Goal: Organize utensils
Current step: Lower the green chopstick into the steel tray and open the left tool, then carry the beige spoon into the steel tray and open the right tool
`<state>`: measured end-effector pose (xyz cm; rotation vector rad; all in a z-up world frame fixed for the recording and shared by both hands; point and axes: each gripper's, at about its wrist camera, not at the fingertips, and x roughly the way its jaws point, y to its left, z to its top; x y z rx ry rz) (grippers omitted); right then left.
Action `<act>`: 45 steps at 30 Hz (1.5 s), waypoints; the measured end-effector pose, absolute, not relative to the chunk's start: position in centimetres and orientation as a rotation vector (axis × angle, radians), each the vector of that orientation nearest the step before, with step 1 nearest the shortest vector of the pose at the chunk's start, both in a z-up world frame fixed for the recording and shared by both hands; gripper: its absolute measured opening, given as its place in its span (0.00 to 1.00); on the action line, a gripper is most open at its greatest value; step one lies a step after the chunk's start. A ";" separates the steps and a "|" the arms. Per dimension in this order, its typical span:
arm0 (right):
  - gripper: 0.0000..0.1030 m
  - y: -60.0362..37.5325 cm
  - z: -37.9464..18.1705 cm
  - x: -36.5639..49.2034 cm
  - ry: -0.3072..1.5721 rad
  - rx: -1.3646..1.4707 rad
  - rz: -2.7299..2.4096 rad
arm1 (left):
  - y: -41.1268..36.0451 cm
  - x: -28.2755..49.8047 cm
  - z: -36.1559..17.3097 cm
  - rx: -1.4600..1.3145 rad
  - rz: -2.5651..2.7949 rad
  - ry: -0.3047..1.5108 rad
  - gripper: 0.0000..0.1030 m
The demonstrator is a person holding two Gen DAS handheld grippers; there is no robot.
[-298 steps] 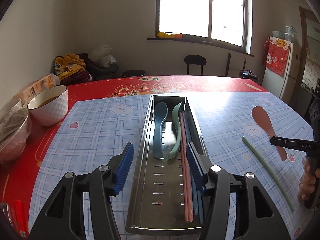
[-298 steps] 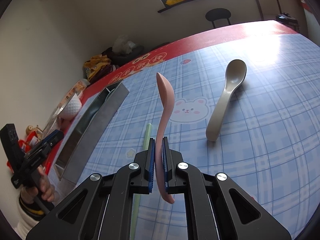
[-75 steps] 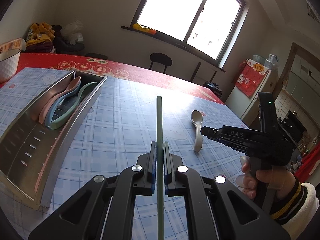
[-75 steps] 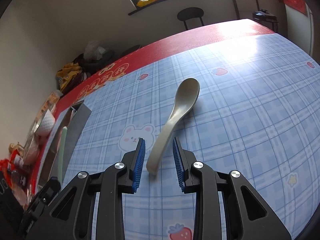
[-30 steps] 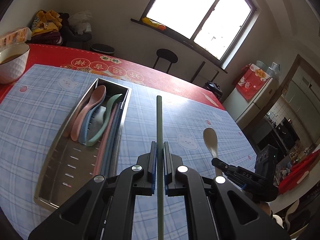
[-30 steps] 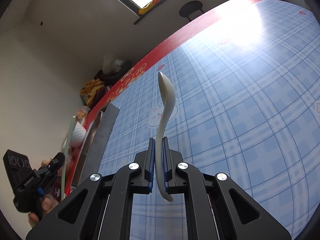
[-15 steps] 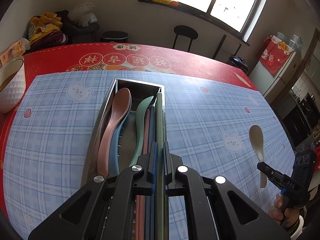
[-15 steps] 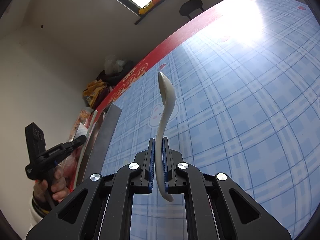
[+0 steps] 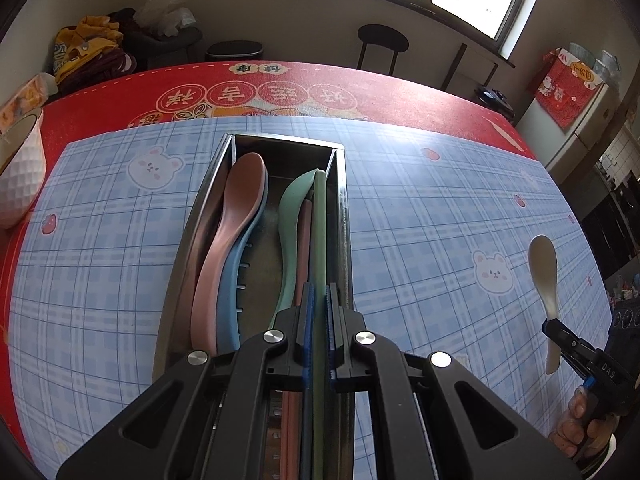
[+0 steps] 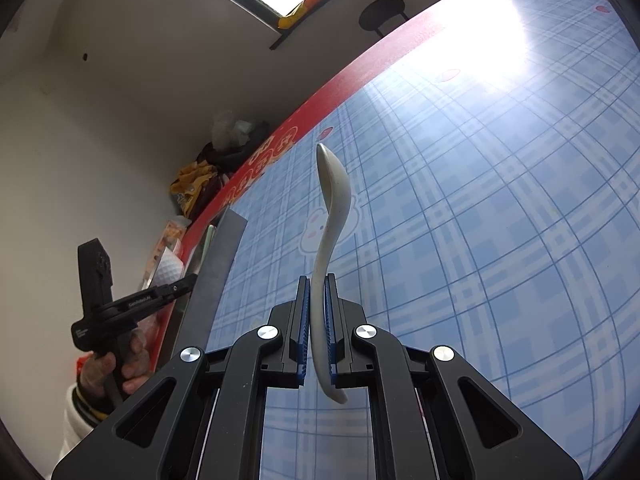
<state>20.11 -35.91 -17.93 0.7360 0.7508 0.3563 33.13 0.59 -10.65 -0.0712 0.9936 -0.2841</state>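
My left gripper is shut on a green chopstick and holds it lengthwise over the right side of the steel utensil tray. In the tray lie a pink spoon on a blue spoon, a green spoon and a pink chopstick. My right gripper is shut on the handle of a beige spoon, held above the table right of the tray; it shows in the left wrist view.
The table has a blue plaid mat on a red cloth. A white bowl stands at the left edge. A black stool and a pile of clothes are beyond the table.
My left gripper has swung from the open table to above the tray and lowered the green chopstick along its right side. My right gripper still holds the beige spoon up.
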 end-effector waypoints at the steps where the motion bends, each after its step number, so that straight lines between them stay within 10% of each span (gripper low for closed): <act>1: 0.07 -35.9 -17.9 20.1 0.751 0.735 0.356 | 0.7 33.2 -10.6 -0.074 -0.285 0.994 0.07; 17: 0.07 -36.1 -18.1 19.9 0.745 0.746 0.355 | 3.2 24.4 -7.1 0.067 -0.277 0.699 0.44; 27: 0.07 -35.0 -17.5 20.1 0.763 0.698 0.316 | 5.8 21.5 -9.3 0.084 -0.233 0.581 0.87; 45: 0.07 -26.2 -12.7 24.4 0.830 0.683 0.237 | 9.6 21.1 -8.7 -0.059 -0.148 0.564 0.94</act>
